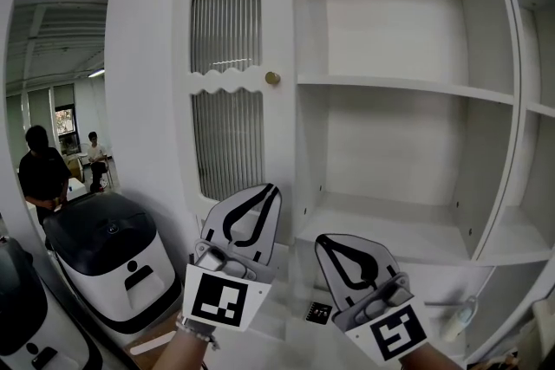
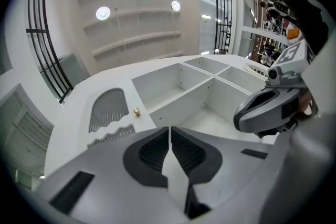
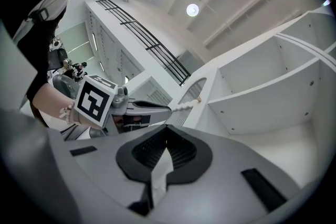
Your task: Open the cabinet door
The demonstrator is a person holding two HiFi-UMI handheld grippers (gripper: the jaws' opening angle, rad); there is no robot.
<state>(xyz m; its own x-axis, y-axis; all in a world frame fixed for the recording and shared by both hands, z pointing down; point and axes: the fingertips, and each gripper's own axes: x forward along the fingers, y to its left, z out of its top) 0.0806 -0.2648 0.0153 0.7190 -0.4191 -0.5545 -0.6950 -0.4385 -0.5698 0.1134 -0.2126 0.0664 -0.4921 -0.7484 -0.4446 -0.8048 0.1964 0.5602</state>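
The white cabinet door (image 1: 227,91) has two ribbed glass panels and a small brass knob (image 1: 271,78) at its right edge. It lies flush with the cabinet front. Below it, my left gripper (image 1: 270,189) is shut and empty, its tip pointing up toward the door's lower part. To its right and lower, my right gripper (image 1: 323,239) is also shut and empty. The left gripper view has the shut left gripper (image 2: 170,129) with the knob (image 2: 136,111) beyond, apart from it. The right gripper view has the shut right gripper (image 3: 166,128), the knob (image 3: 199,98) and the left gripper (image 3: 144,109).
Open white shelves (image 1: 408,87) fill the cabinet to the right of the door. A small black marker tag (image 1: 318,313) and a white handled object (image 1: 460,316) lie on the bottom ledge. A white machine with a black top (image 1: 108,260) stands at lower left. People (image 1: 42,173) are far off.
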